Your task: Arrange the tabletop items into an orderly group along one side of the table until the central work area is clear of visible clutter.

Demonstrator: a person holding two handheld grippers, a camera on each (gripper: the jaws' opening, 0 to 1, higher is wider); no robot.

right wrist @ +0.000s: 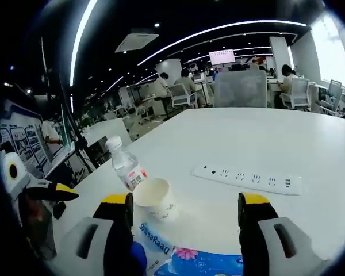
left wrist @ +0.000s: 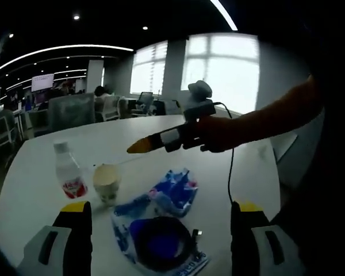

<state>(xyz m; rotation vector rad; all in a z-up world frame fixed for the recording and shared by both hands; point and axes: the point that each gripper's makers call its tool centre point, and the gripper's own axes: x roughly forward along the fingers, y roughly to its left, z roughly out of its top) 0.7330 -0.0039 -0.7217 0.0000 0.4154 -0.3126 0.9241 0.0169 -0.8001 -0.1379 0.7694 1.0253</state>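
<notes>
1. The left gripper (left wrist: 160, 221), seen in the left gripper view, has its two yellow-tipped jaws wide apart with nothing between them. It hovers above the near edge of the white desk (left wrist: 40, 172).
2. Between those jaws, at about 6 o'clock, lies a crumpled blue and white plastic wrapper (left wrist: 161, 221), with a dark blue round patch in its middle.
3. A paper cup (left wrist: 106, 183) stands upright at about 9 o'clock from the wrapper, just beside its edge; whether they touch cannot be told.
4. A small water bottle (left wrist: 68, 171) with a white cap and red label stands upright at 9 o'clock of the cup, close to it.
5. The right gripper (left wrist: 137, 146) enters the left gripper view from 3 o'clock, held in a person's hand (left wrist: 218, 133). It hangs above the desk with its orange tips pointing towards 9 o'clock; whether they are together cannot be told from there.
6. In the right gripper view, the right gripper (right wrist: 186, 201) has its jaws well apart and grips nothing.
7. There the paper cup (right wrist: 155, 198) sits just inside the jaw at 9 o'clock, with the water bottle (right wrist: 126, 164) behind it at about 10 o'clock, leaning in the fisheye picture.
8. The blue wrapper (right wrist: 190, 261) lies at 6 o'clock, under the cup's near side.
9. A white power strip (right wrist: 247, 177) lies flat on the desk (right wrist: 259, 138) at about 2 o'clock of the cup, well apart from it.
10. The left gripper (right wrist: 57, 192) shows at the 9 o'clock edge of this view.
</notes>
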